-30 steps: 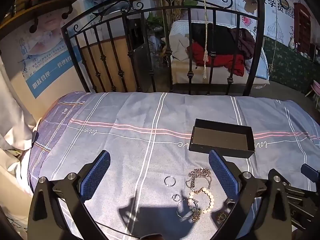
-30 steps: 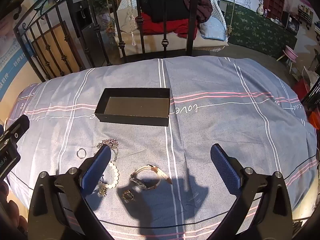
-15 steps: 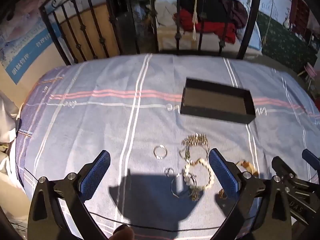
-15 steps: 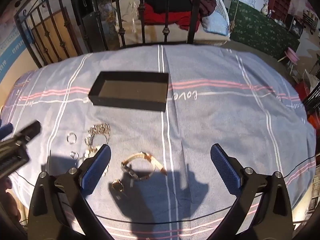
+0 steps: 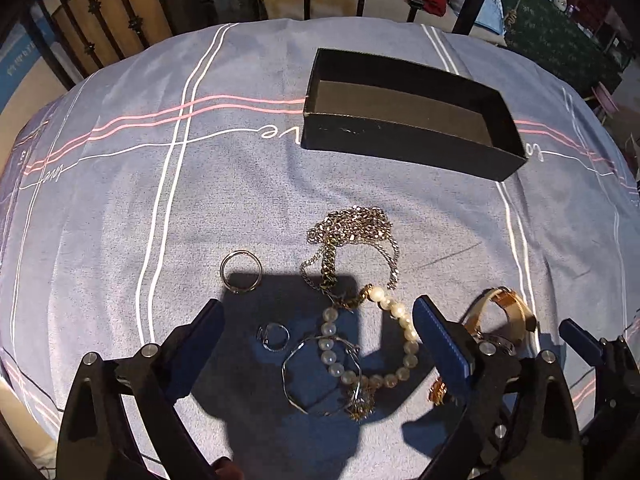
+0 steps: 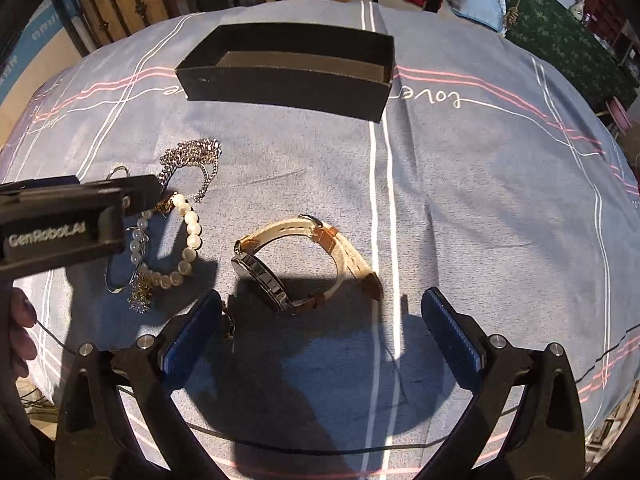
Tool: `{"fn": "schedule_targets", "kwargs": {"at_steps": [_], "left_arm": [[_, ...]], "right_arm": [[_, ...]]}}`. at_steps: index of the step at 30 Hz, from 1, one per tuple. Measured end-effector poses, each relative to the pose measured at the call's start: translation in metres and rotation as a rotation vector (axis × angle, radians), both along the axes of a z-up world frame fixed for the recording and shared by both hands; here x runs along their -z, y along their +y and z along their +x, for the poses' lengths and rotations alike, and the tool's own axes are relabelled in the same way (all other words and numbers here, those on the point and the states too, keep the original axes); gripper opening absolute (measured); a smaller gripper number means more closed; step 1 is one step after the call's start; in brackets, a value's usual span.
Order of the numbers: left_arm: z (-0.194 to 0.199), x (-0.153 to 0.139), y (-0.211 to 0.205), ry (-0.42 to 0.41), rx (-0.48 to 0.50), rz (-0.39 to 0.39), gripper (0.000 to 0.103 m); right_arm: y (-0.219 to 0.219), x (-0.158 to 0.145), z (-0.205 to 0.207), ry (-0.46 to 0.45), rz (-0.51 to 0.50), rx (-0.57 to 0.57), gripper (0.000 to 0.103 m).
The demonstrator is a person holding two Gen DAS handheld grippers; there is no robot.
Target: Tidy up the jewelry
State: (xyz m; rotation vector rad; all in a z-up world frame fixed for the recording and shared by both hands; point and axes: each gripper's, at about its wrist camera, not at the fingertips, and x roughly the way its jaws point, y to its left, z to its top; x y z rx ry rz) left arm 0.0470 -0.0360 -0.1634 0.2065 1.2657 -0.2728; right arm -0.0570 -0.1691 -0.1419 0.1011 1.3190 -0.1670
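Both grippers are now lower and closer to the bedsheet (image 5: pixel 120 208) than 1 s ago, so the jewelry looks bigger in both views. In the left wrist view the left gripper (image 5: pixel 316 340) hangs with its blue pads wide apart and holds nothing; between the pads, at lower centre of the frame, lie the pearl bracelet (image 5: pixel 372 344), a thin silver bangle (image 5: pixel 304 380) crossing under it, and a small ring (image 5: pixel 274 336) just to the left. A bit farther up are the bigger ring (image 5: pixel 241 271) at centre left and the chain necklace (image 5: pixel 352 236) at centre, its lower end touching the pearls. The watch (image 5: pixel 504 316) shows at lower right, partly behind the right pad. In the right wrist view the right gripper (image 6: pixel 320 332) is also spread wide, w/ nothing gripped; the watch (image 6: pixel 300 264) lies on its side just above the gap between the pads, near the centre, where before it was smaller and more to the left. A small gold piece (image 6: pixel 229 326) sits beside the left pad, too hidden to name. Farthest away, the black box (image 5: pixel 412 116) stands on the sheet in the upper part of both frames, open & with no jewelry inside, well apart from the pile. It has not moved on the sheet vs. the earlier frames.
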Motion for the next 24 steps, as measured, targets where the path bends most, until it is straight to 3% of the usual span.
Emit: {"fn": "schedule_targets", "kwargs": {"at_steps": [1,3,6,8,9,11,12,17,21,22,24], "left_arm": [[0.004,0.006,-0.001,0.006,-0.007,0.009,0.086],[0.011,0.021,-0.002,0.035,-0.019,0.028,0.067],[0.015,0.032,-0.002,0.007,-0.033,0.033,0.065],[0.017,0.036,-0.006,-0.009,-0.016,0.047,0.061],[0.016,0.037,-0.009,-0.027,0.001,0.059,0.054],[0.015,0.036,-0.013,-0.051,0.020,0.055,0.031],[0.016,0.036,-0.014,-0.060,0.015,0.057,0.010],[0.020,0.029,0.008,-0.027,-0.051,-0.092,0.010],[0.010,0.001,0.011,-0.086,-0.034,-0.120,0.010],[0.011,-0.009,0.009,-0.105,-0.026,-0.128,0.010],[0.010,-0.032,0.004,-0.149,-0.007,-0.145,0.010]], "right_arm": [[0.000,0.005,0.002,0.004,0.002,-0.005,0.099],[0.000,0.014,0.005,0.012,0.019,-0.009,0.099],[-0.004,0.023,0.005,0.014,0.063,-0.014,0.098],[-0.006,0.026,0.004,0.006,0.082,-0.016,0.087],[-0.005,0.027,0.004,0.007,0.072,-0.020,0.077],[-0.003,0.024,0.004,-0.006,0.084,-0.029,0.057],[-0.004,0.022,0.005,-0.008,0.085,-0.031,0.044],[-0.007,0.015,0.008,-0.020,0.132,-0.026,0.035],[-0.010,-0.006,0.007,-0.070,0.134,-0.022,0.033],[-0.011,-0.014,0.009,-0.088,0.132,-0.025,0.013],[-0.013,-0.032,0.018,-0.122,0.136,-0.024,0.008]]}}
